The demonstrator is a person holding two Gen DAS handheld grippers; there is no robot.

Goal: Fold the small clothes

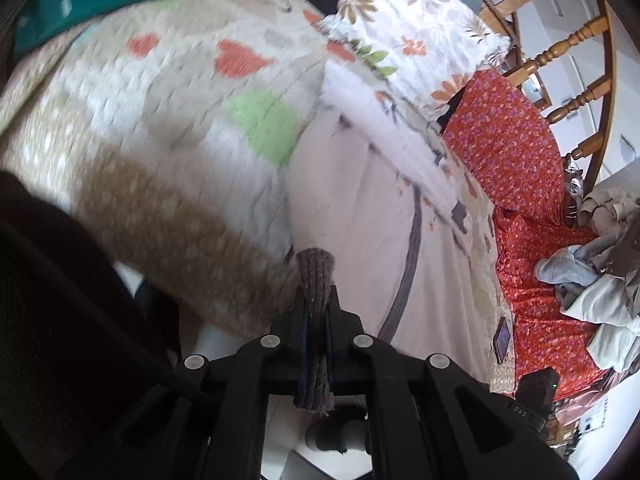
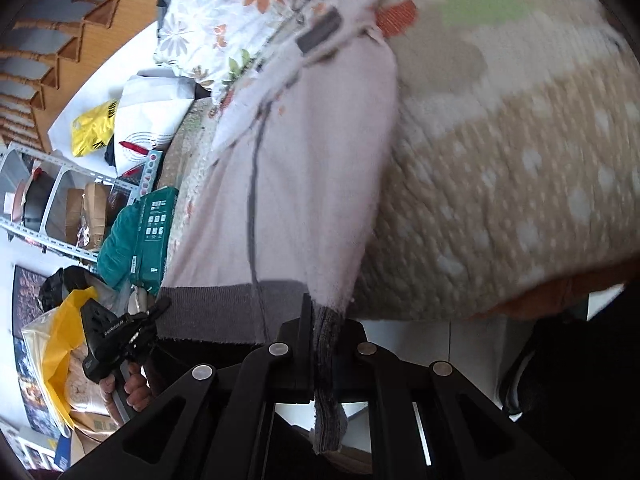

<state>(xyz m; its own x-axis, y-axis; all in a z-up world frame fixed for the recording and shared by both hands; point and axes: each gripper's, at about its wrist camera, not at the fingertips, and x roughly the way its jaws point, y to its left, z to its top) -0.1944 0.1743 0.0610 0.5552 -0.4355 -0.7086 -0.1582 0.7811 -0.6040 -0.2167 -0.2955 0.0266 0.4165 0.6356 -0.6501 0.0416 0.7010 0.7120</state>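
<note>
- Garment (image 2: 304,184): pale pink, grey ribbed hem (image 2: 224,316) and a dark line running down it; draped over near edge of bed (image 1: 132,128), hem end lifted off the quilt, far end lying toward the floral pillow (image 1: 404,28).
- Left claw (image 1: 315,300): pressed together, pinching one hem corner; ribbed fabric bunches between the jaws and pokes out front and back.
- Right claw (image 2: 320,320): pressed together, pinching the other hem corner; from here the left claw sits at the far end of the hem.
- Risk: both grips are on a thin rolled edge, so a pull toward the pillow may slip a corner out, probably leaving a skewed fold.
- Risk: hem sags between the claws; if hands close in, fabric likely bunches instead of laying flat.
- Risk: far end already looks rumpled near the pillow, may fold crooked over it.
- Risk: quilted bed cover is textured, may drag the cloth and wrinkle it.
- Around: red floral cloth (image 1: 516,168) beside the garment, pile of grey and white clothes (image 1: 592,288) beyond it, green box (image 2: 154,224) and teal cloth (image 2: 116,248) at bed edge on the other side.
- In the way: pillow crowds the landing spot; motion blur hides finer detail.
</note>
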